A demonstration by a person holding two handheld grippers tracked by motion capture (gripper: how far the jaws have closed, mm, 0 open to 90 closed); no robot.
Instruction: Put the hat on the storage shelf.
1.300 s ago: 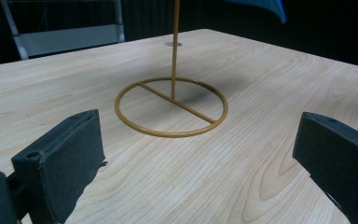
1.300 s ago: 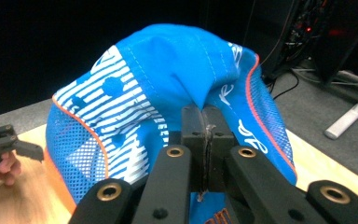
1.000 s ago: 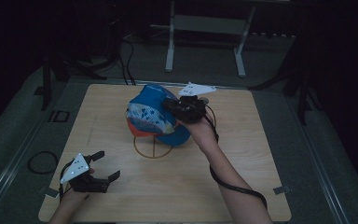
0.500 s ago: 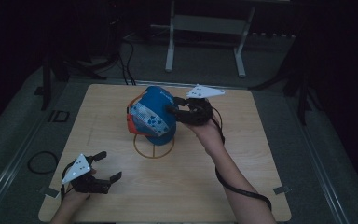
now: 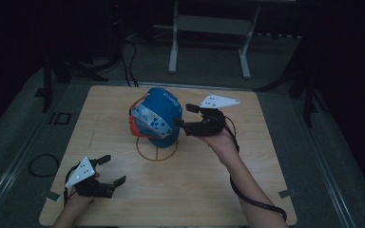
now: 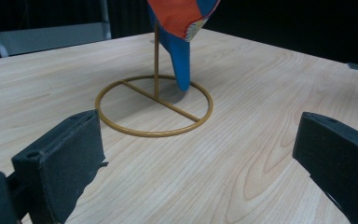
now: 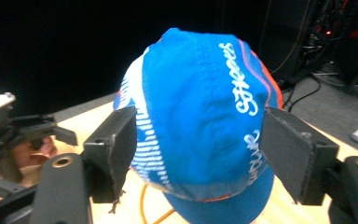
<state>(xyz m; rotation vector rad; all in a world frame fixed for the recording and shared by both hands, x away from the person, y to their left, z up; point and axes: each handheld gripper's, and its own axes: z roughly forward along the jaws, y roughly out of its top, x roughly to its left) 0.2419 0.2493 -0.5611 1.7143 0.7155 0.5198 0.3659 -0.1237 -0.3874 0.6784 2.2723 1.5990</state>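
High view shows my right gripper [image 5: 186,117], jaws just opened, beside the cap [image 5: 158,116] on its wire stand [image 5: 156,151]; I'd back off straight. Left gripper [image 5: 110,169] rests open.

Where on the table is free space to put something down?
The table is bare between the stand's ring and the near edge, also along the far-left corner. It is crowded mid-table, where the cap meets the right gripper.

Blue cap [image 5: 158,118], white lettering, perched atop gold wire stand [image 5: 157,149]
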